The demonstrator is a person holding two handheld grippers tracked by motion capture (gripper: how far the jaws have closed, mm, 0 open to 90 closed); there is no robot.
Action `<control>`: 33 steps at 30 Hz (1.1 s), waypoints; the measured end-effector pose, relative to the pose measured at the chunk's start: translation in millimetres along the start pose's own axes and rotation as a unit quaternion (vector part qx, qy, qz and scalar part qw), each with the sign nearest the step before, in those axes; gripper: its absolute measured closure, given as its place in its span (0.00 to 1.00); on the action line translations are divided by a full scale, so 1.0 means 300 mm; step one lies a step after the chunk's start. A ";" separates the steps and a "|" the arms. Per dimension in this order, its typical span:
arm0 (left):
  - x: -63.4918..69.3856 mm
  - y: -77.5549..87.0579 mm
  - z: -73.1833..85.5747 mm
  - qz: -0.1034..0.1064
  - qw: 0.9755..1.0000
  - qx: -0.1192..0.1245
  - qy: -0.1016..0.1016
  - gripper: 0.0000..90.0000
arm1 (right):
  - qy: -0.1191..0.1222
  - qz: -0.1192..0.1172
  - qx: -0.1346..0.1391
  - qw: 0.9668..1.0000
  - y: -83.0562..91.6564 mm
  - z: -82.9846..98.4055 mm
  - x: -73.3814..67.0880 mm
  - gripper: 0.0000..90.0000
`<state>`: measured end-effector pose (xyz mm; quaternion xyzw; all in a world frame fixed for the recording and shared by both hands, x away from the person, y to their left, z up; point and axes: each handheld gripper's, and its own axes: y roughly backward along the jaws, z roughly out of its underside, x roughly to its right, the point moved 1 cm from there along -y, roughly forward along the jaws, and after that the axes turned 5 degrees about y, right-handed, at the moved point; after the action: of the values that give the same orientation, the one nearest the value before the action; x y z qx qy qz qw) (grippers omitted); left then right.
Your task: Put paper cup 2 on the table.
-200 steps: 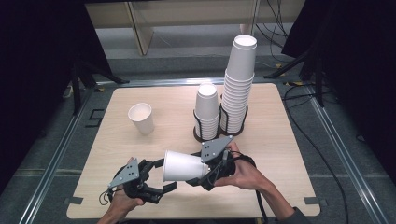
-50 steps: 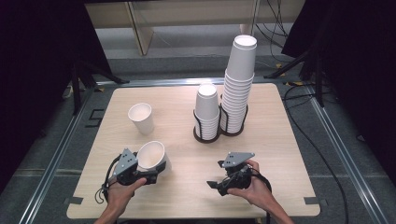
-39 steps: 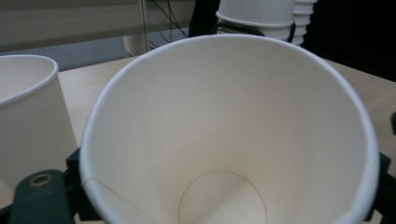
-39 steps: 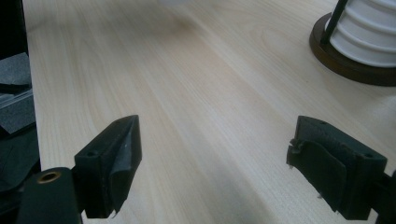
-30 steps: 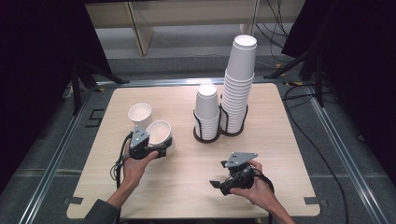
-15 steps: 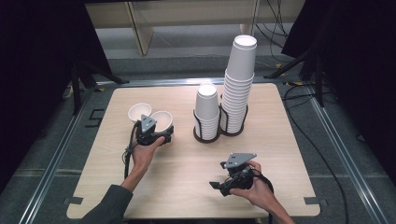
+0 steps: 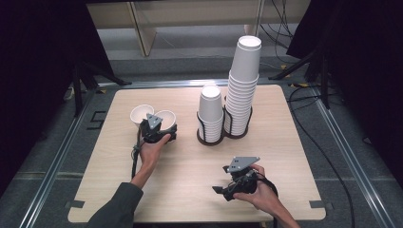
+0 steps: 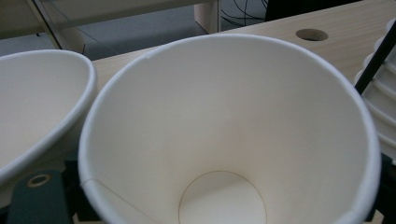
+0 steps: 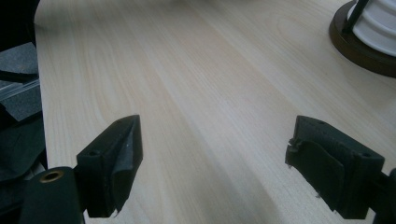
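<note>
A white paper cup [image 7: 165, 118] [image 8: 224, 140] stands upright between the jaws of my left gripper [image 7: 161, 128] at the table's left middle. Its rim nearly touches a second white cup [image 7: 141, 114] [image 8: 32, 102] standing just to its left. The jaws have just been opening a little, but the cup is still between them, and its wall is creased by the left finger [image 8: 37, 200]. Near the front edge, my right gripper [image 7: 222, 192] [image 9: 212, 158] lies low over bare wood, open, with nothing between its fingers.
A short stack of cups [image 7: 210, 114] and a tall stack [image 7: 243, 80] stand in a black wire holder [image 7: 223, 135] [image 9: 359, 51] at the table's centre back. A round hole [image 8: 312, 34] sits in the tabletop. Cables trail on the floor to the right.
My left hand has carried the cup away from me and a little left, bringing it down beside the standing cup. The right hand has stayed still.
</note>
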<state>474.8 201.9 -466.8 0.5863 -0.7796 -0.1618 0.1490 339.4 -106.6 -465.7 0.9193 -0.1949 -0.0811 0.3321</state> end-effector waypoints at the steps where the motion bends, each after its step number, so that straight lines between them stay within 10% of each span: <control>1: 0.001 -0.004 0.003 0.000 1.000 0.000 0.000 0.15 | -0.006 -0.002 -0.002 1.000 0.000 0.000 -0.002 0.20; 33: -0.014 0.000 0.072 0.008 1.000 -0.001 -0.004 0.16 | 0.003 -0.007 -0.005 1.000 -0.004 0.000 -0.007 0.20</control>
<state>466.6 207.5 -486.4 0.5794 -0.7845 -0.1643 0.1476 337.7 -104.9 -466.5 0.9191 -0.1870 -0.0812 0.3373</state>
